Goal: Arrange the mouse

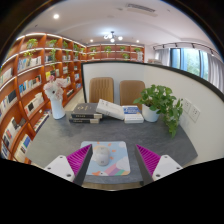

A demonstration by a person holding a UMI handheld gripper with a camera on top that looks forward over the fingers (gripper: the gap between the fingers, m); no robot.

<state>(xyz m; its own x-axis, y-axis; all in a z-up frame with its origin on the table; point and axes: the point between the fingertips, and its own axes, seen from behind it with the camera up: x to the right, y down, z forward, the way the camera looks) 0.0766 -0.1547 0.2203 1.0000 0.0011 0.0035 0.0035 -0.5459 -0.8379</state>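
Observation:
A white mouse [101, 153] rests on a pastel mouse pad [112, 163] on the grey table [60, 135], at the pad's left part. My gripper [113, 158] is open, with its magenta pads [79, 158] on either side of the mouse pad. The mouse sits between the fingers, closer to the left one, with gaps on both sides. Nothing is held.
Beyond the pad are a stack of books [100, 111], a potted plant [160, 101] at the right and a white figure [56, 96] at the left. Two chairs [102, 89] stand behind the table. Bookshelves [28, 80] line the left wall.

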